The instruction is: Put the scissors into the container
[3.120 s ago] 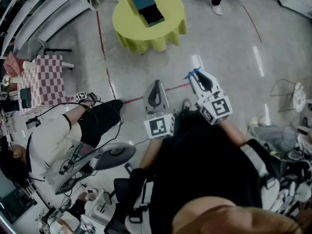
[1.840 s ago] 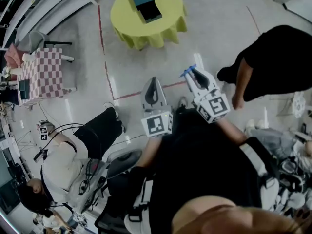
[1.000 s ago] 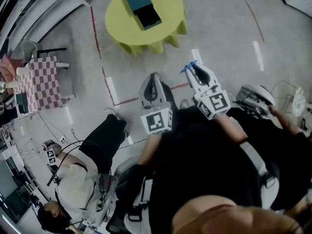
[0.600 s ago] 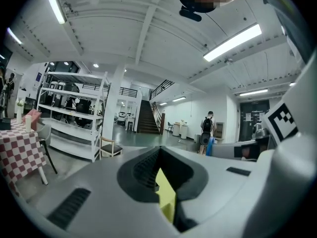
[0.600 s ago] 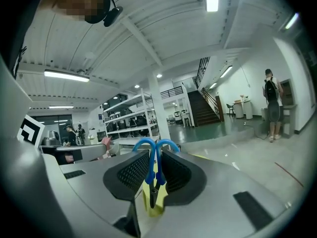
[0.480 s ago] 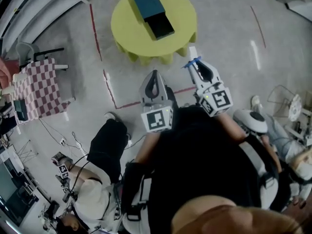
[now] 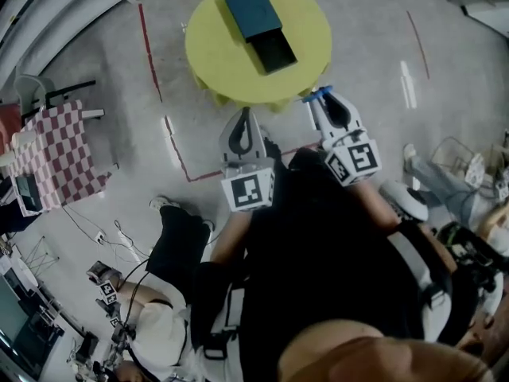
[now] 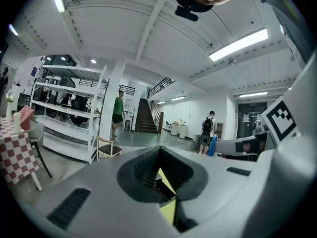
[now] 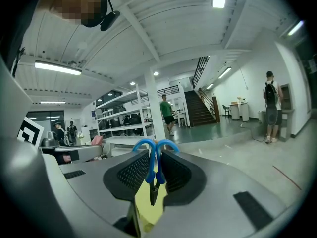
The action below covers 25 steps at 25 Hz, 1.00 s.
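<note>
A round yellow table (image 7: 231,62) stands ahead of me. On it lies a dark teal container (image 7: 253,9) with its black drawer (image 7: 273,52) pulled out toward me. My right gripper (image 7: 319,99) is shut on blue-handled scissors (image 7: 316,95) and hovers at the table's near right edge. In the right gripper view the scissors (image 9: 154,168) sit upright between the jaws, handles up, blades down over the yellow cloth (image 9: 148,207). My left gripper (image 7: 242,116) is shut with nothing in it, just short of the table's near edge. Yellow cloth (image 8: 168,209) shows below the left gripper (image 8: 159,155).
A checked-cloth table (image 7: 60,146) stands at the left. A person (image 7: 171,249) sits on the floor at lower left, with cables around. Another person's legs (image 7: 429,183) and a wire basket (image 7: 455,159) are at the right. Red tape (image 7: 151,58) marks the floor.
I have walked toward the yellow table, which now lies just ahead of both grippers. The scissors stay held in the right gripper. The people around me have shifted places.
</note>
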{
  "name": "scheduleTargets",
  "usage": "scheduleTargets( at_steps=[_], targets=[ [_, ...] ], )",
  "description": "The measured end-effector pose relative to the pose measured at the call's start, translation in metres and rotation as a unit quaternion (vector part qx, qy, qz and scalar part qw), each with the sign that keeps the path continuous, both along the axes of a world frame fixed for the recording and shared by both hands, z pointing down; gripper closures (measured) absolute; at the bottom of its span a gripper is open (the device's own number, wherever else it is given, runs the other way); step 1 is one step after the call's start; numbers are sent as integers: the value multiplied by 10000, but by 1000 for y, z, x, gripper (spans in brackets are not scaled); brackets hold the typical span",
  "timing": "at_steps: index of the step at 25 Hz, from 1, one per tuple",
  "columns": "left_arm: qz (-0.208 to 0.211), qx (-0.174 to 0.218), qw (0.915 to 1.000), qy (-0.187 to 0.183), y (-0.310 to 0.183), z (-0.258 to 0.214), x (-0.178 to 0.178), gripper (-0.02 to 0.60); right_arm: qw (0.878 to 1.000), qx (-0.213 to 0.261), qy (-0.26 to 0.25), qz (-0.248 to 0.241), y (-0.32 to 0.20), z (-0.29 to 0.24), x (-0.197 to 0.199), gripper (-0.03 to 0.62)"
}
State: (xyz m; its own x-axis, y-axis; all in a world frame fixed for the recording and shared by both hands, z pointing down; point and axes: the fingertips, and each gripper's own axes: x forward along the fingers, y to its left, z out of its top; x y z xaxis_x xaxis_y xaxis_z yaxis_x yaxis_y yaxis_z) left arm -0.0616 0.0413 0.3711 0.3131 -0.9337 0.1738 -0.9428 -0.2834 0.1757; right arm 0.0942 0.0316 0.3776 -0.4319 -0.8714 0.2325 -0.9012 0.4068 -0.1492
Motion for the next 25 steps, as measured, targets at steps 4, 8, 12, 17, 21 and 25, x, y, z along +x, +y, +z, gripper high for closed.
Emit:
scheduleTargets(
  at_steps=[4,8,12,17,21,25],
  targets=[
    [-52,18,9999,136,-13,-6,-9,583,10000,-34,51,70,-17,-2,-7,516],
    [-68,-56,9998,184,-19,4,-15,583,9999,-74,120,77,-30,9,-11,516],
    [-119,-92,9996,229,-42,6,-36,583,9997,-151,199,28,-57,16,-30,516],
    [-189,-62,9996,184,-55,10,-29,583,9998,-99,183,-3,-71,20,-20,516],
    [-174,-63,9997,148,-73,7,-21,583,9997,-130,196,-64,-90,22,-16,516],
    [-161,-126,9997,109,-92,7,-10,583,9995,-179,229,-100,-110,28,-8,516]
  ],
)
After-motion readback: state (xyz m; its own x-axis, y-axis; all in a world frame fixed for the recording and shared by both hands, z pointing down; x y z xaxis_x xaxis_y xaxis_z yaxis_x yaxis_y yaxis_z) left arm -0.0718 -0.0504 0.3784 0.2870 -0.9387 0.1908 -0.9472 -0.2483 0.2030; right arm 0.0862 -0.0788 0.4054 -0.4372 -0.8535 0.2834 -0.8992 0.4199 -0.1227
